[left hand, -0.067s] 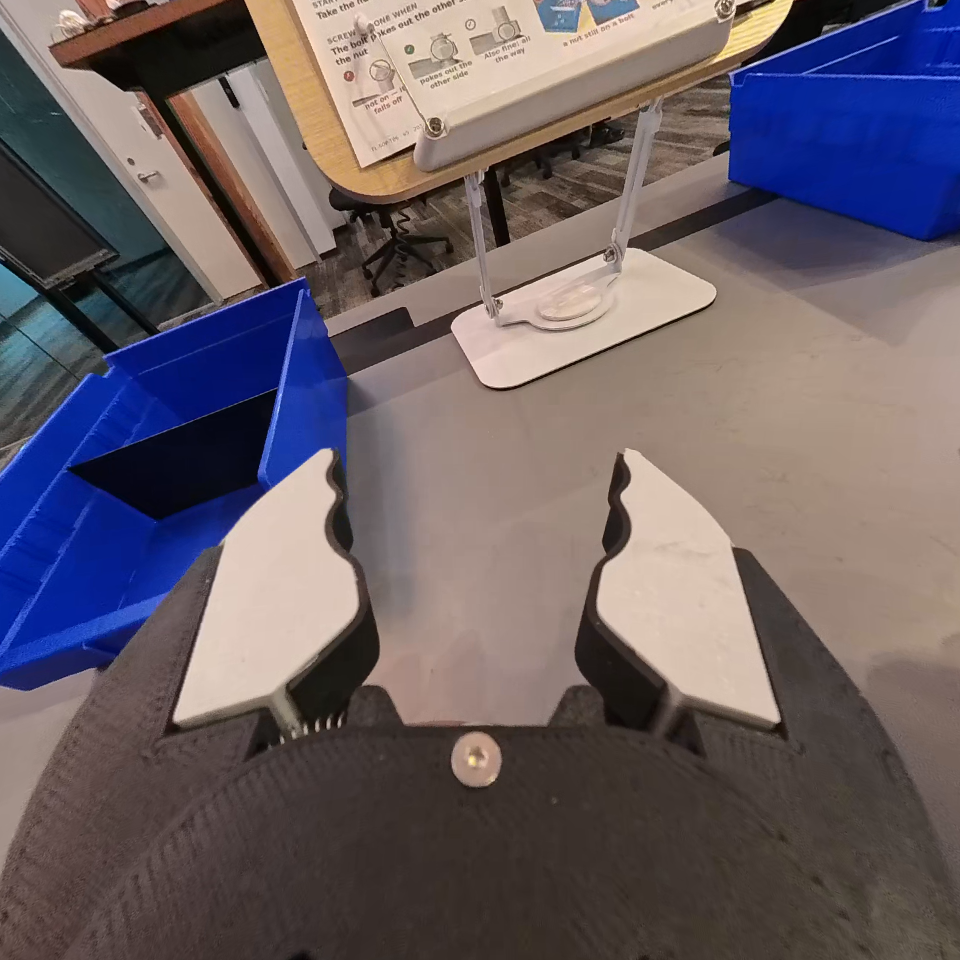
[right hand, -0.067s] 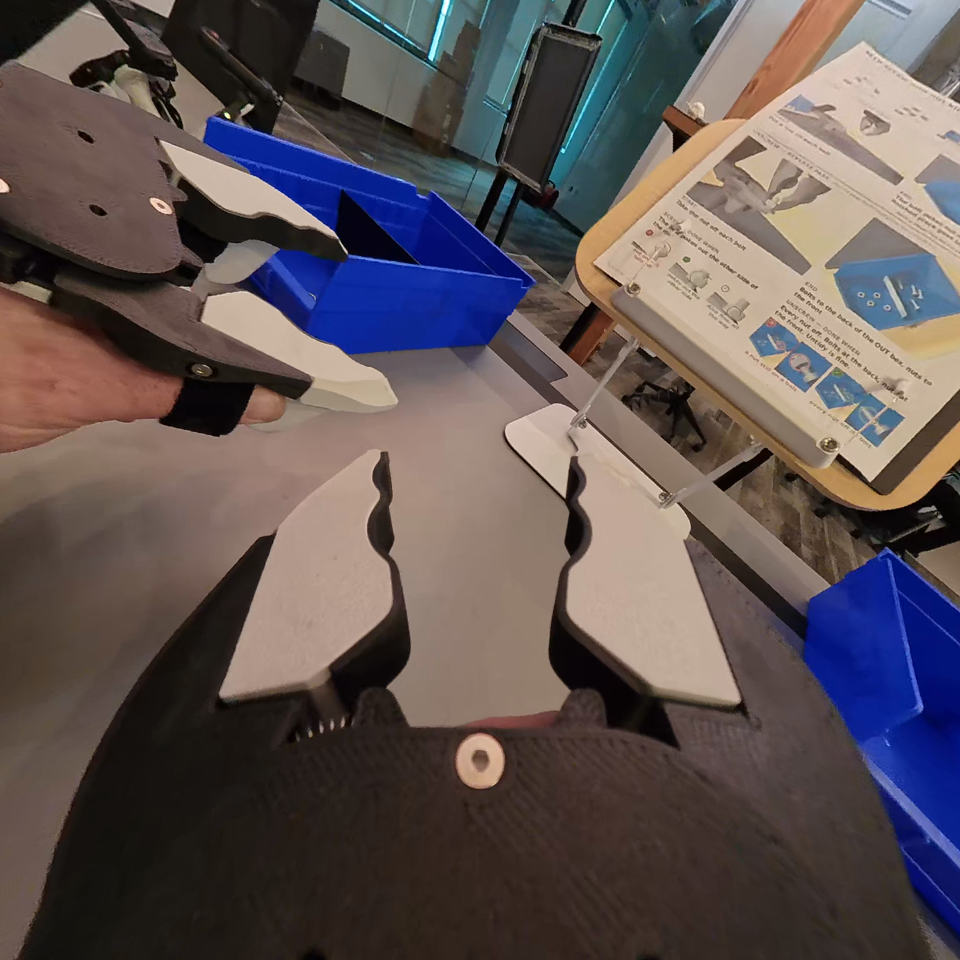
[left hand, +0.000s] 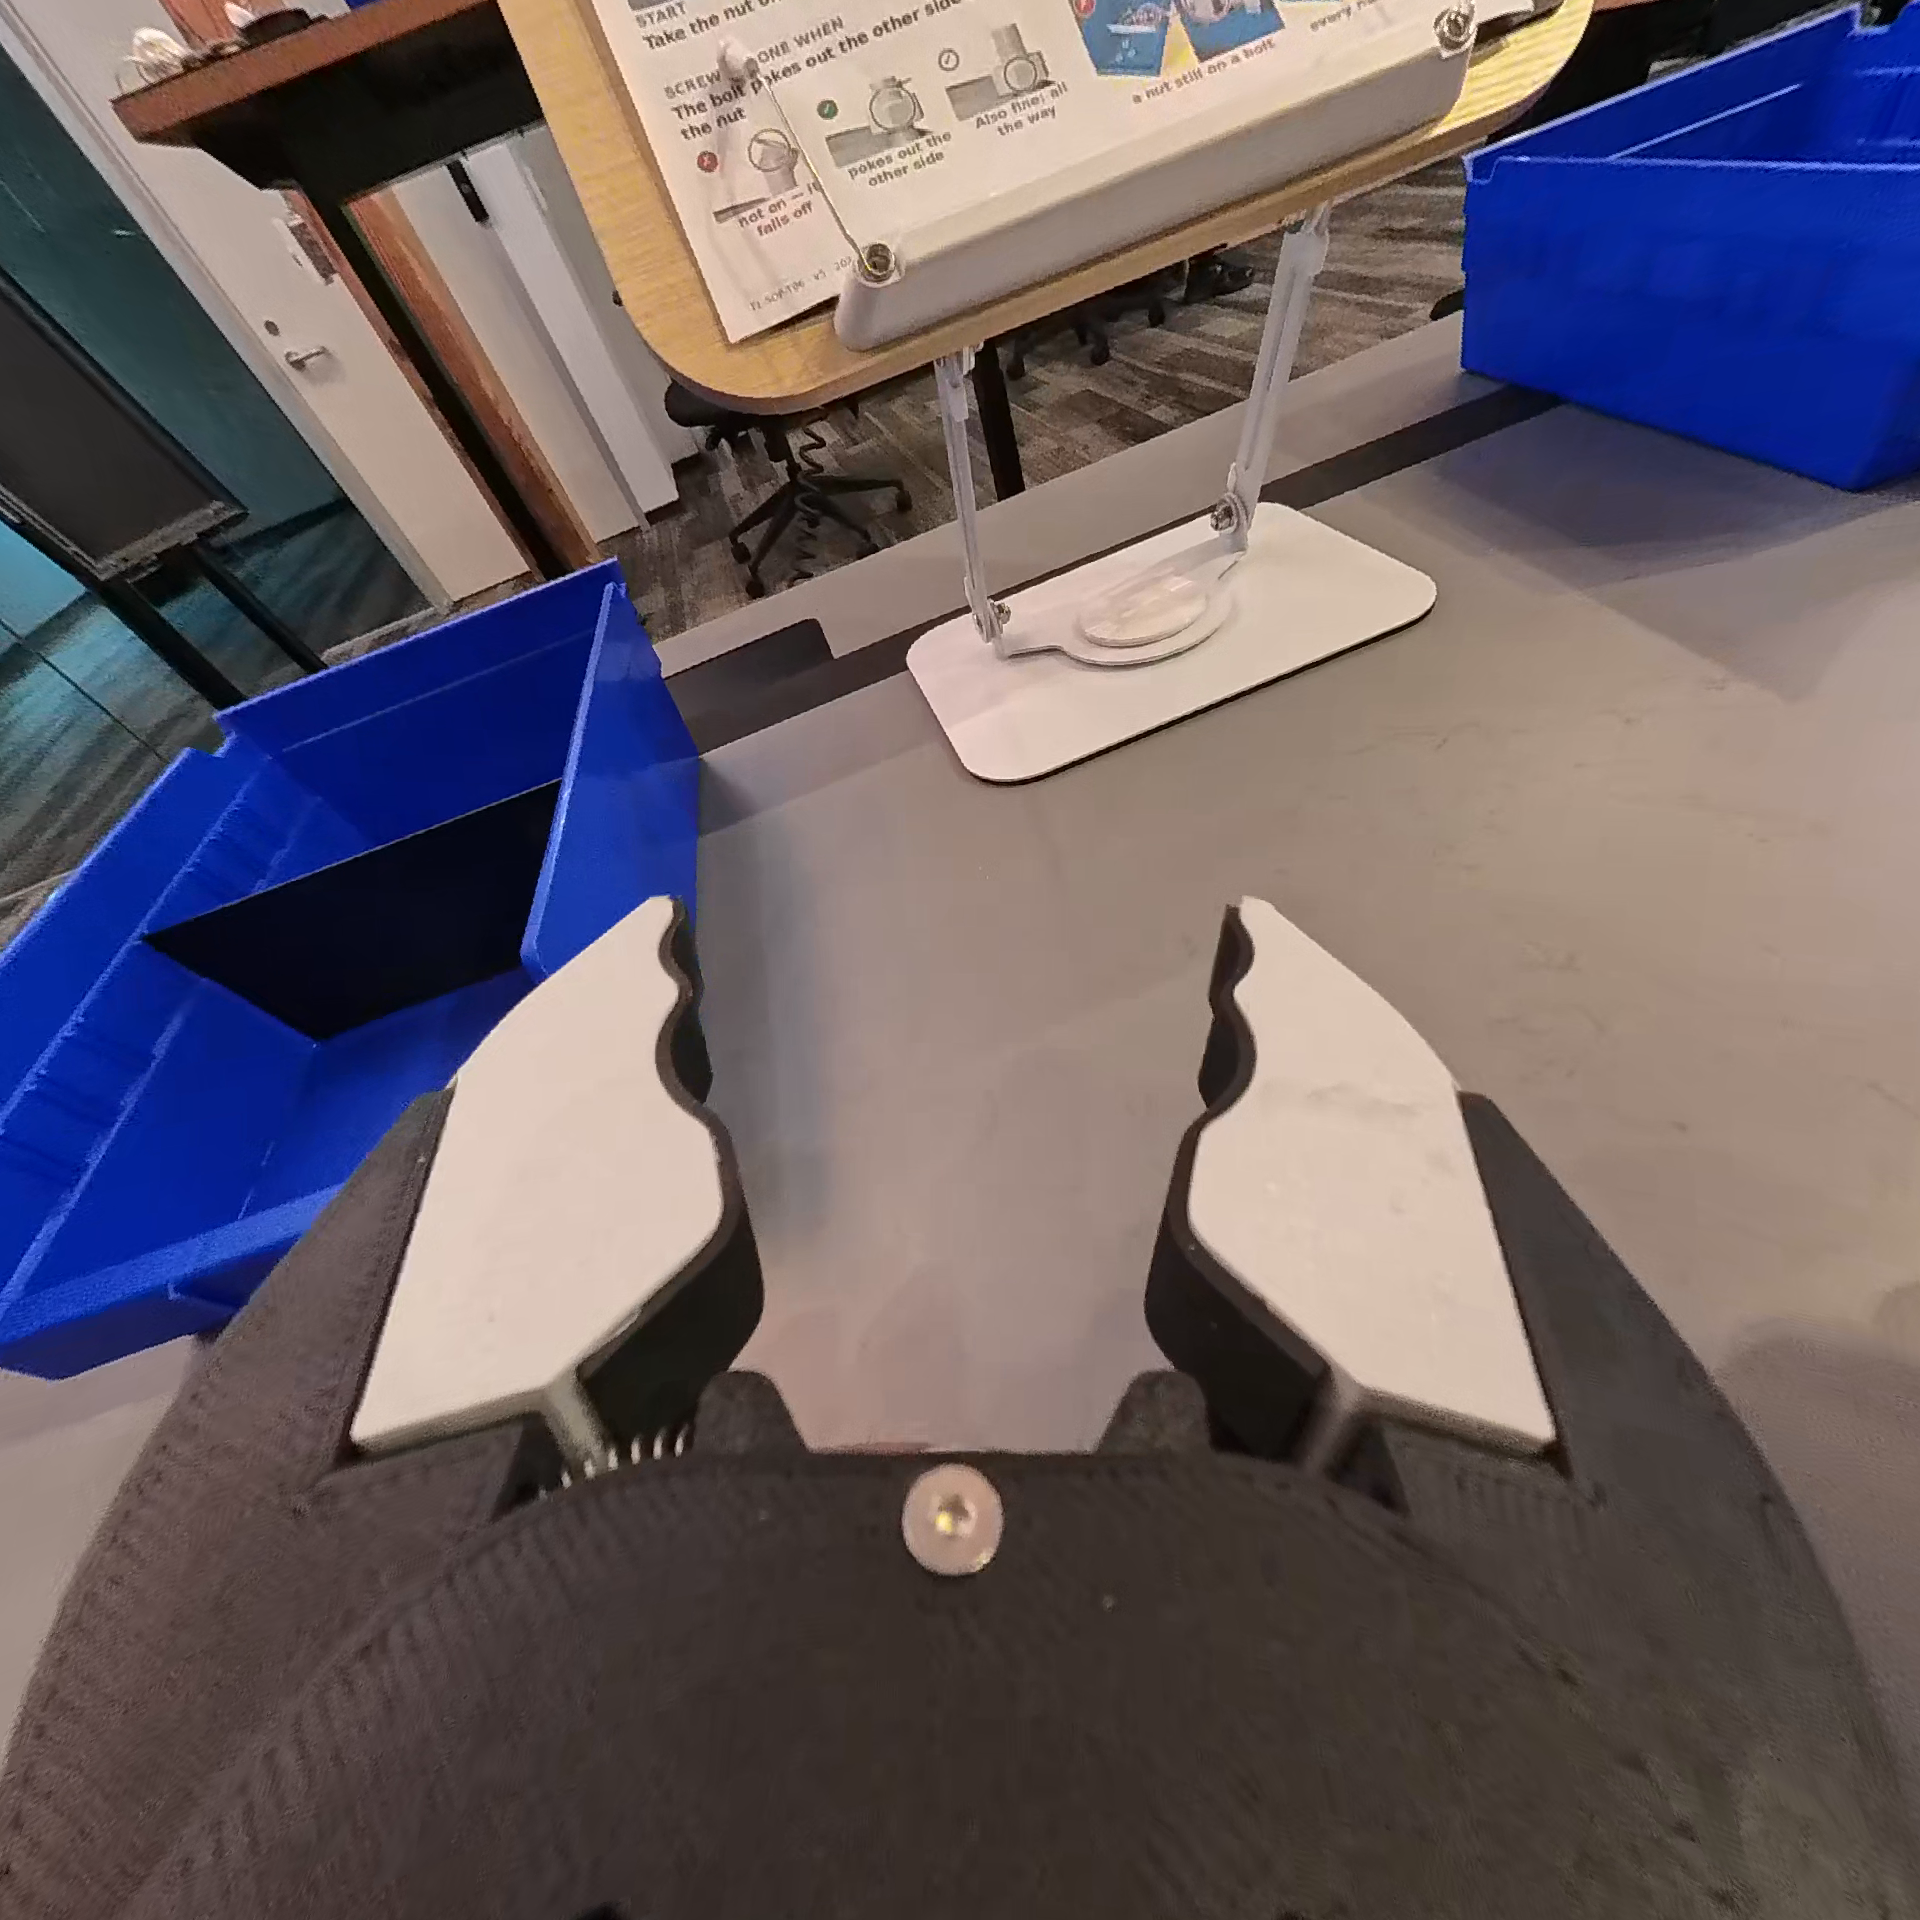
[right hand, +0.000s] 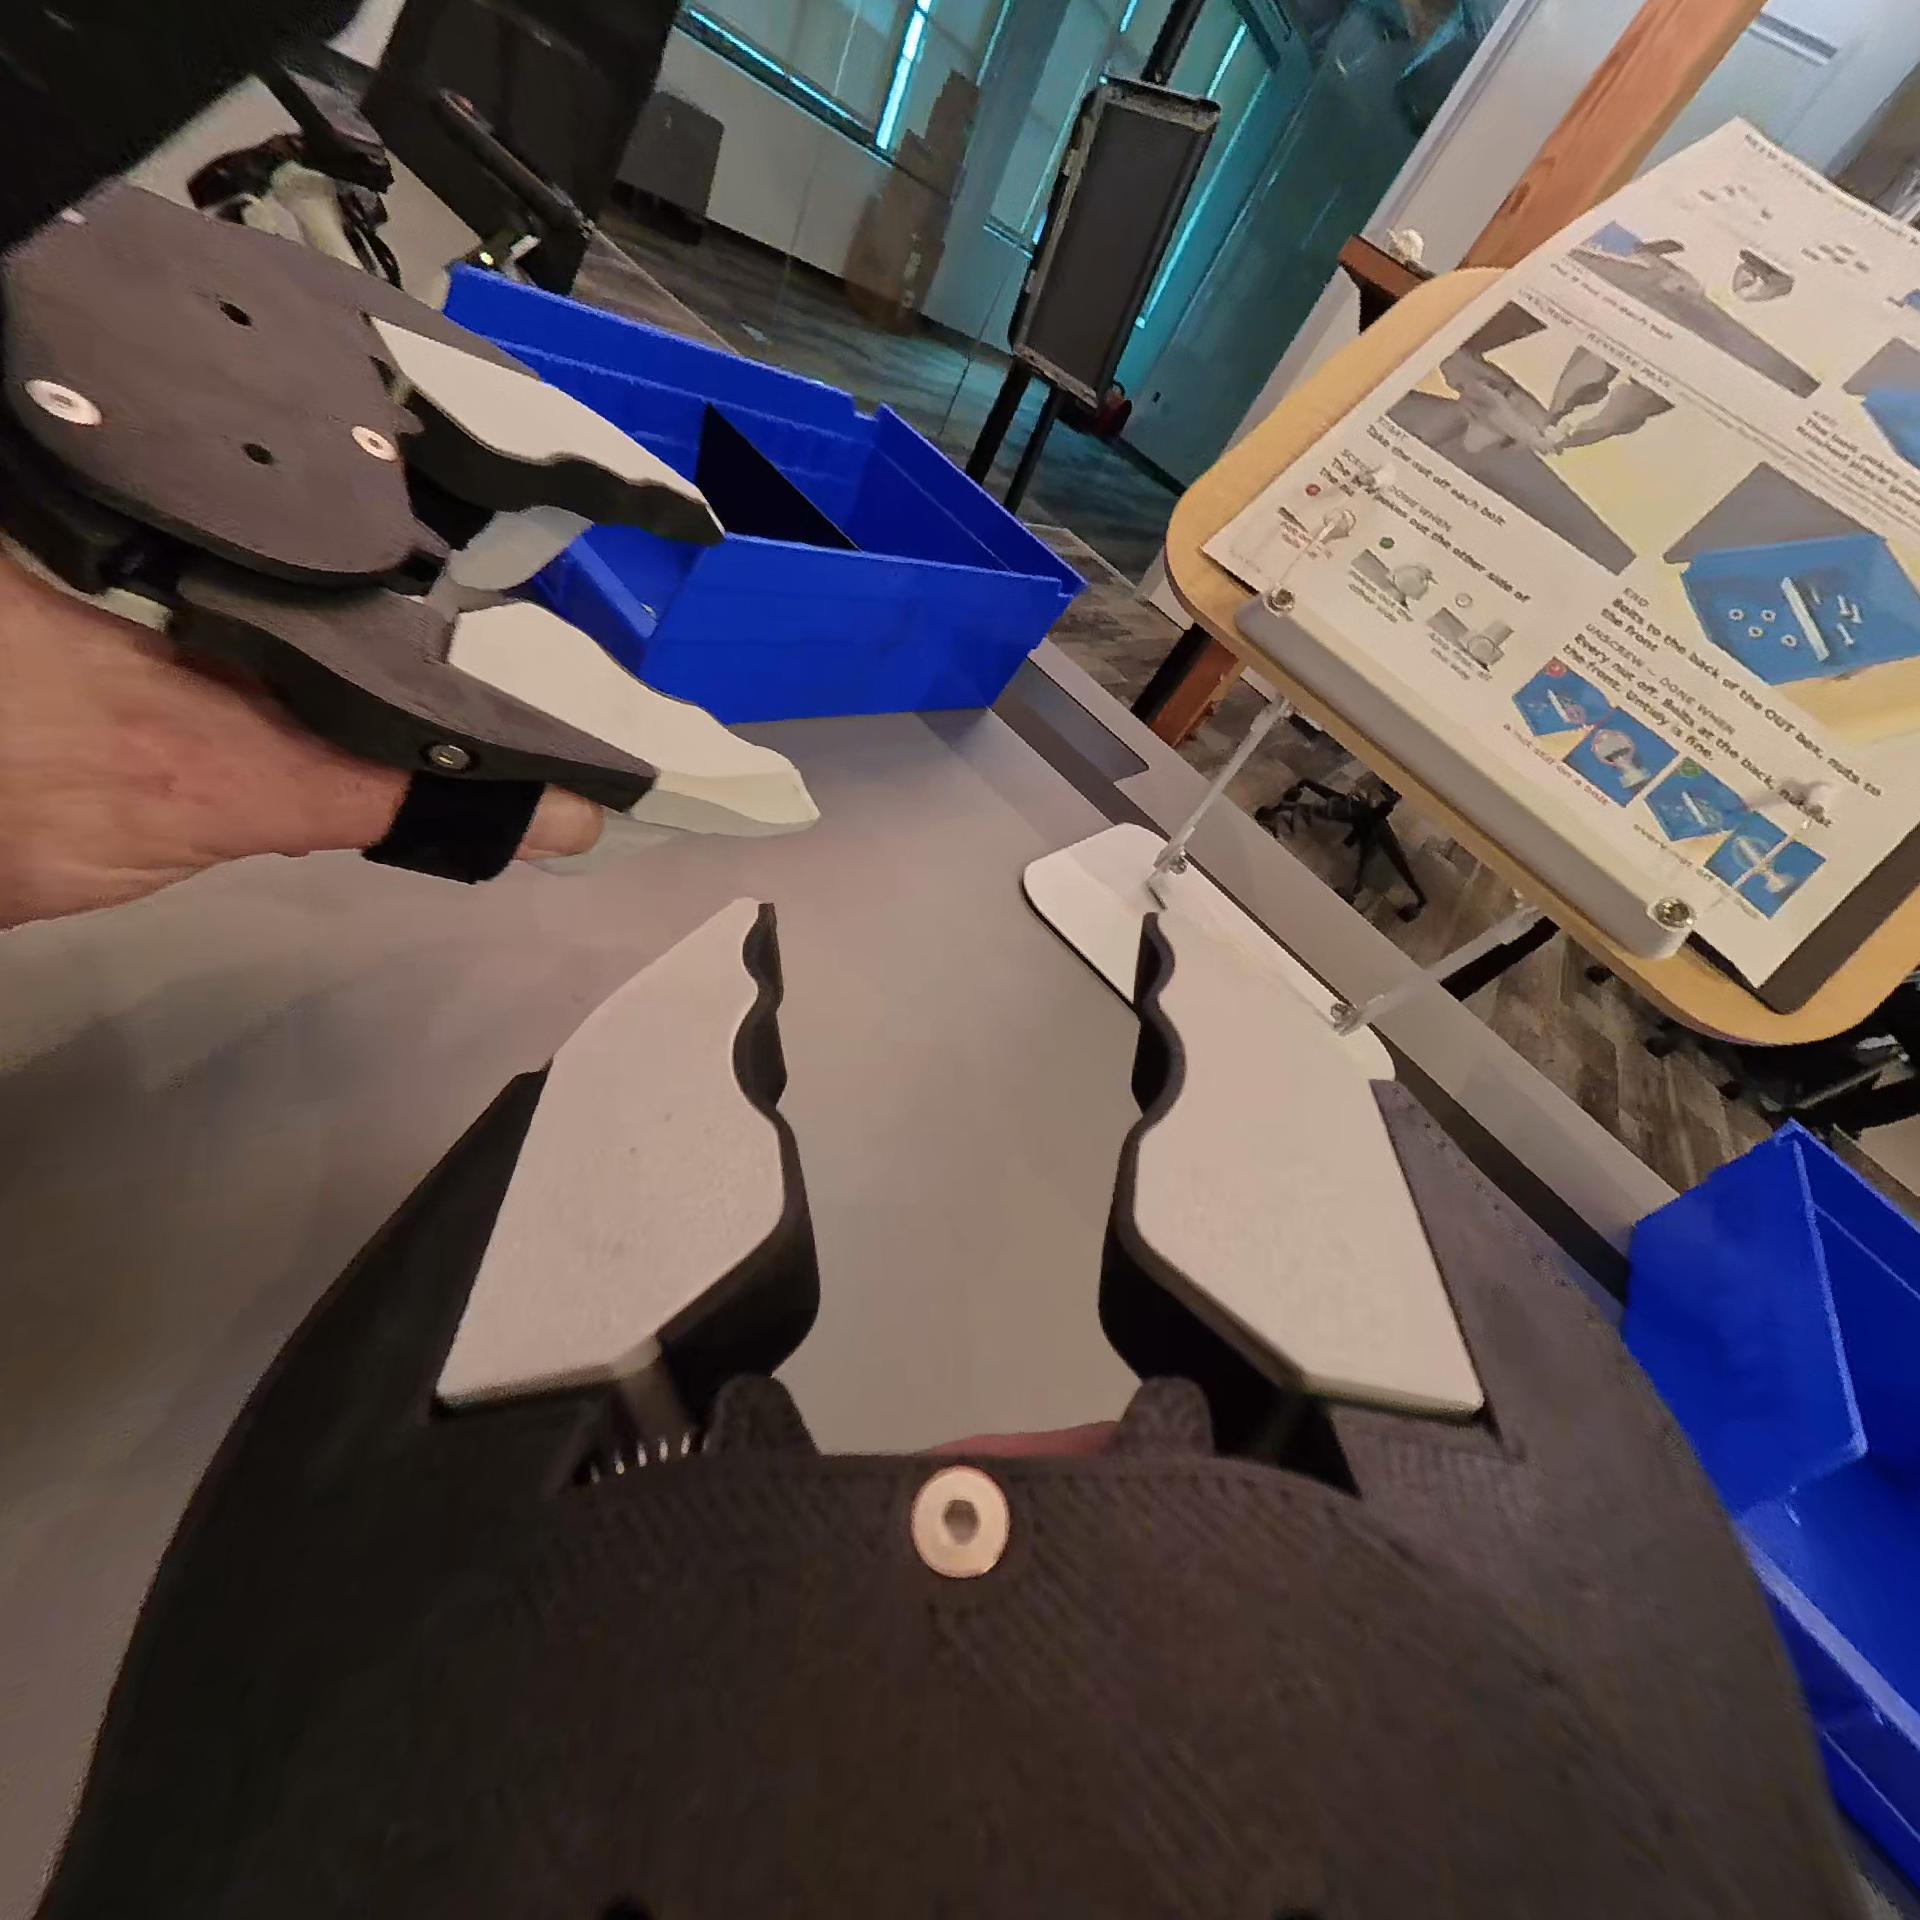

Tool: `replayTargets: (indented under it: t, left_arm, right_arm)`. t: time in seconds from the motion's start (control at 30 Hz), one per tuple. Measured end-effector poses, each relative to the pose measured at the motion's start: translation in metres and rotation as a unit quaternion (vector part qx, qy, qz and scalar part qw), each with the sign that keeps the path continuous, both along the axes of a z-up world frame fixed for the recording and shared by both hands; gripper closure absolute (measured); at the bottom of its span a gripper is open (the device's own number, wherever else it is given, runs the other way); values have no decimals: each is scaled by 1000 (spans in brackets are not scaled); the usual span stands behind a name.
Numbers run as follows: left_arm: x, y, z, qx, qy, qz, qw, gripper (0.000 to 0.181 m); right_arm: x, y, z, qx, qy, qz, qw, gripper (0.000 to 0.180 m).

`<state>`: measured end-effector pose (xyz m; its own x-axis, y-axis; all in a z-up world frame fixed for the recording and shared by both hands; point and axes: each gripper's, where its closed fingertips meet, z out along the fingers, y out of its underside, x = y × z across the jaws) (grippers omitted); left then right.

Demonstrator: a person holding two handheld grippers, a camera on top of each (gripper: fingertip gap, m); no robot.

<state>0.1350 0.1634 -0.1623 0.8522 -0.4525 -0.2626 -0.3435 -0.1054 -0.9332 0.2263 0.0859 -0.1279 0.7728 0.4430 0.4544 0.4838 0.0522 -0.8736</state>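
My left gripper (left hand: 951,925) is open and empty above the bare grey table (left hand: 1351,935). A blue bin (left hand: 343,935) with a dark divider lies just to its left. My right gripper (right hand: 951,925) is open and empty over the same table (right hand: 914,810). The left gripper also shows in the right wrist view (right hand: 758,665), held by a hand at the upper left, jaws apart, nothing between them. The blue bin (right hand: 831,603) sits behind it. Nothing lies between either pair of fingers.
A white stand (left hand: 1174,665) holds a printed instruction sheet (left hand: 935,125) at the table's far edge; it also shows in the right wrist view (right hand: 1091,894). A second blue bin (left hand: 1704,281) stands far right, also seen lower right (right hand: 1787,1382). Office chairs and a wooden table stand beyond.
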Motion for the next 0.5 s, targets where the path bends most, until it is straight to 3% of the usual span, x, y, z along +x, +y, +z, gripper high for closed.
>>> replayTargets:
  t: [0.13,0.23,0.3,0.5]
  left_arm:
    - [-2,2,-1,0,7,3,1000,87]
    - [-3,3,-3,-1,22,3,1000,88]
    - [-3,2,-1,9,35,3,999,89]
    - [-1,1,0,9,46,-7,999,95]
  right_arm:
    - [-16,-12,6,10,-8,46,999,114]
    - [-36,-34,9,15,-25,129,991,118]
    - [-50,-51,2,-14,-49,189,981,105]
    - [-80,-98,6,-2,-93,303,949,100]
